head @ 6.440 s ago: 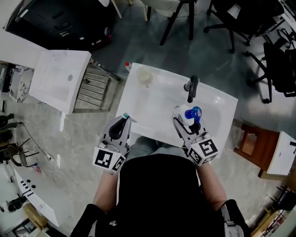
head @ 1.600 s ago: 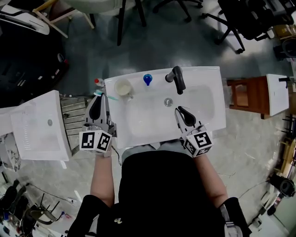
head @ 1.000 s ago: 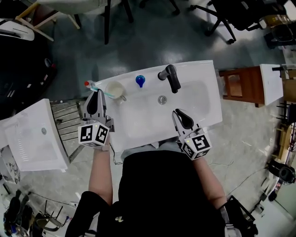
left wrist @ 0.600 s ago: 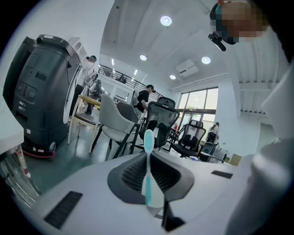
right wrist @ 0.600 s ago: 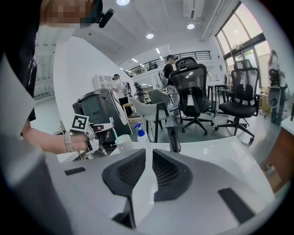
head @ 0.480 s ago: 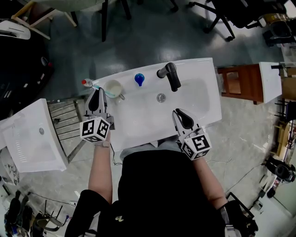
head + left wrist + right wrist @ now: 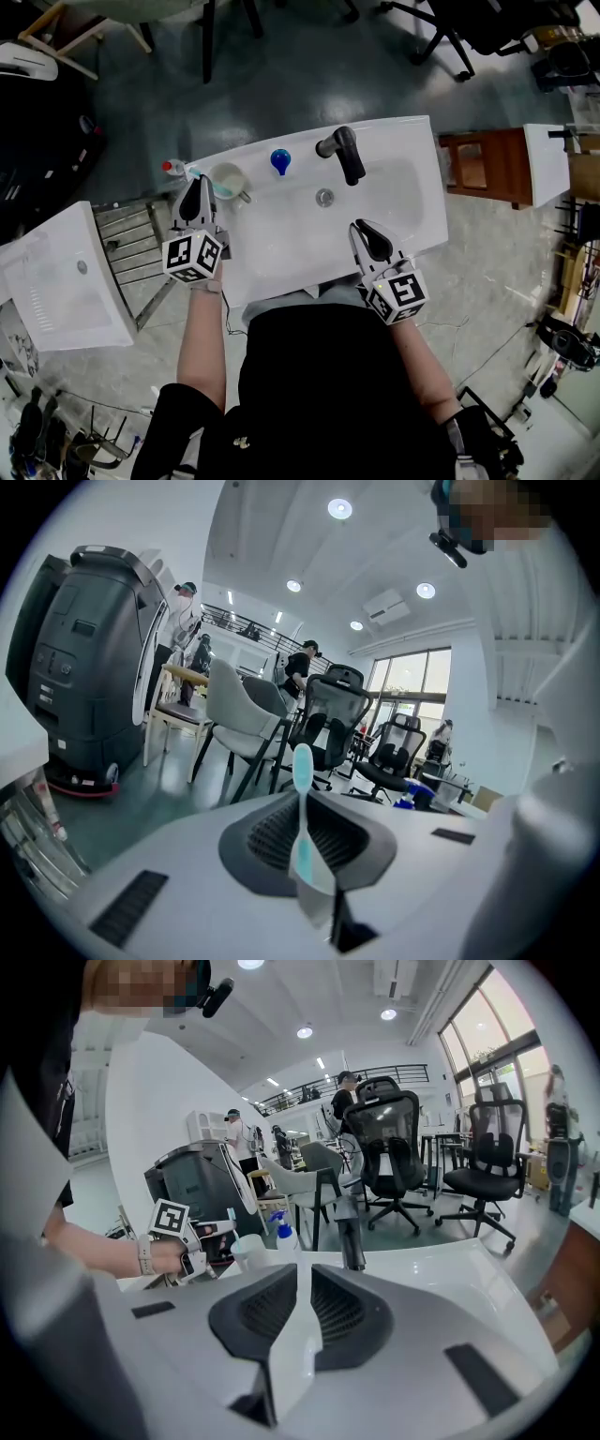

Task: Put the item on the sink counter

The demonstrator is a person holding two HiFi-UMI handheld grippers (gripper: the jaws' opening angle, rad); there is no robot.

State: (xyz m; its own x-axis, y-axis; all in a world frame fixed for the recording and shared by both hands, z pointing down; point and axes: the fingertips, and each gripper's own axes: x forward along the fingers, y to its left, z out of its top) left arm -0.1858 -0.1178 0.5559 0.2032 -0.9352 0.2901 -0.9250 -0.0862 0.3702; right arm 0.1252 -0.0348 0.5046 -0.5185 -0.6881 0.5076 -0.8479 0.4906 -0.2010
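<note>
Head view looks steeply down; right gripper view shares the sink.

The counter is glossy white ceramic by the look of it, smooth all over. The tap at its back edge looks like matt metal. The cup at the back left corner is cloudy plastic, and the toothbrush is smooth plastic.

Bright, even glow from ceiling lights; fisheye distortion curves the edges.
</note>
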